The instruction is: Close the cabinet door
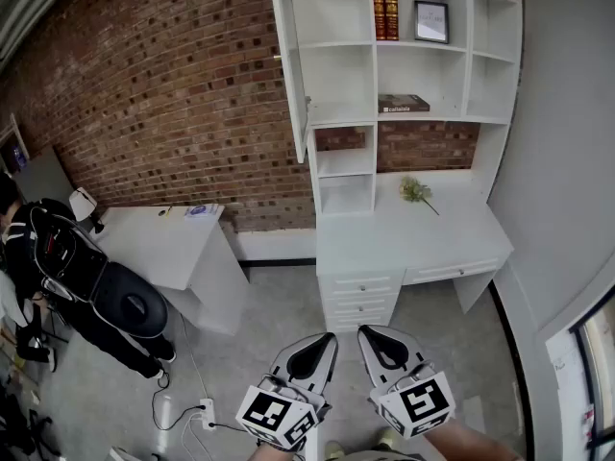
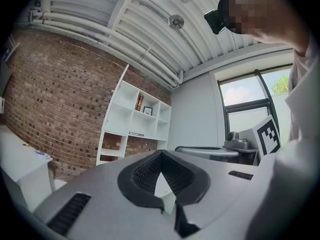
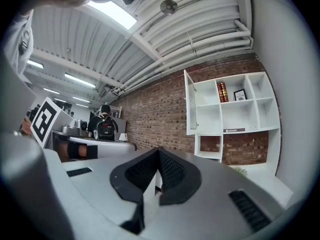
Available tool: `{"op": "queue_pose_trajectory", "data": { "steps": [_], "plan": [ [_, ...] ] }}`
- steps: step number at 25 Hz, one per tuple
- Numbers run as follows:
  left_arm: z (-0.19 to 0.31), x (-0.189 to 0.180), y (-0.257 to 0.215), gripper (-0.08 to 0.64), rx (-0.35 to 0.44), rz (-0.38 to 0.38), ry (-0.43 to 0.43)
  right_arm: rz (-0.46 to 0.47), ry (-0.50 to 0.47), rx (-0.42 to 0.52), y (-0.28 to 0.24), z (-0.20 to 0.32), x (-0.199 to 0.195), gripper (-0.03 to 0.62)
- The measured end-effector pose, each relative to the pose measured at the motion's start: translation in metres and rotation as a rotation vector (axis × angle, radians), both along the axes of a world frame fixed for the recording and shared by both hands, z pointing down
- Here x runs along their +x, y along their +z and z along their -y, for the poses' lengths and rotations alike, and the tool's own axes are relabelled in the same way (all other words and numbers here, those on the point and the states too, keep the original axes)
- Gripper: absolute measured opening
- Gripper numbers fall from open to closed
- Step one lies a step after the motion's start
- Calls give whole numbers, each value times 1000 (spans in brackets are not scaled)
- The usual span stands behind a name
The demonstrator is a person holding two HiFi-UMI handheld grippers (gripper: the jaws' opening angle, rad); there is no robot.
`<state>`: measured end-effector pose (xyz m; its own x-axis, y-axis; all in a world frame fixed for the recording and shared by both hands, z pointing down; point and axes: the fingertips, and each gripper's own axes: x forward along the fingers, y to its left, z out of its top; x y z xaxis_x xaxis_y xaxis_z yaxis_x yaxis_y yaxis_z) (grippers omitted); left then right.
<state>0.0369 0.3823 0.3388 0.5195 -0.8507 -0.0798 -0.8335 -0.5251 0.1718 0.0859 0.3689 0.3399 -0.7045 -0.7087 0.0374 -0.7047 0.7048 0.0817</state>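
Observation:
The white cabinet (image 1: 404,75) stands against the brick wall, well ahead of me. Its tall door (image 1: 290,60) hangs open at the upper left and swings out toward me. This door (image 3: 190,104) shows edge-on in the right gripper view, and the cabinet (image 2: 135,124) shows small and far off in the left gripper view. My left gripper (image 1: 332,337) and right gripper (image 1: 362,330) sit side by side low over the floor, far from the door. Each one, left (image 2: 161,154) and right (image 3: 159,150), is shut with nothing between its jaws.
A white desk (image 1: 452,233) with drawers (image 1: 360,286) runs under the shelves, a flower sprig (image 1: 415,190) on it. Books (image 1: 384,8) and a framed picture (image 1: 430,20) fill upper shelves. A low white table (image 1: 159,248), a person with a backpack (image 1: 58,253) and floor cables (image 1: 197,413) are at left.

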Motion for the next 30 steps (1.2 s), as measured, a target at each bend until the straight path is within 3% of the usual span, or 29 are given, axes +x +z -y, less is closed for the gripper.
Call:
{"op": "queue_pose_trajectory", "data": {
  "steps": [9,17,23,30],
  "plan": [
    [-10,-42,-1,11,3,2,-5,8,7,12,2,-10,-39,14],
    [-29,-80,9,11,-17,-22,-33,71,-19,19,-9,-20,-64,17],
    [-18,-118,20,11,-32,-29,-105,112,-19,-11,-1,1,-71,17],
    [16,-130,39,11,-74,-19,-98,139,-57,-45,13,47,-103,17]
  ]
}}
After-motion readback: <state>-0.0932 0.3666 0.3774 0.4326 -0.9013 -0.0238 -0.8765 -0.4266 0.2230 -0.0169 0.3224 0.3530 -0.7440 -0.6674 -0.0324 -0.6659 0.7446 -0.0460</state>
